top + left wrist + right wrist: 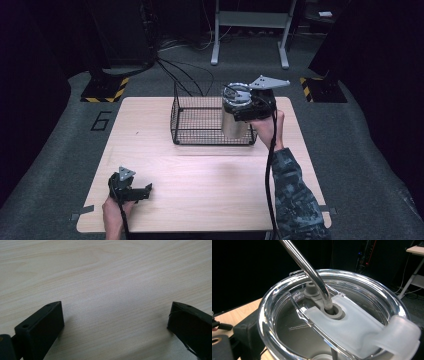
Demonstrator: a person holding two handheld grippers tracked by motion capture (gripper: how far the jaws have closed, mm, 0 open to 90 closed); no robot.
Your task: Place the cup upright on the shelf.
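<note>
Our right gripper clamps the steel tumbler at the wire basket's three o'clock corner, probably placing it. Left gripper rests on the counter, fingers wide, empty.

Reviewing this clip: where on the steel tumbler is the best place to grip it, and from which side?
Grip the tumbler on its smooth upper wall just under the clear lid, coming in level from the person's side, as the right gripper appears to. It stands upright; the metal straw and lid rule out a top grasp, and the wire basket crowds its left side.
</note>
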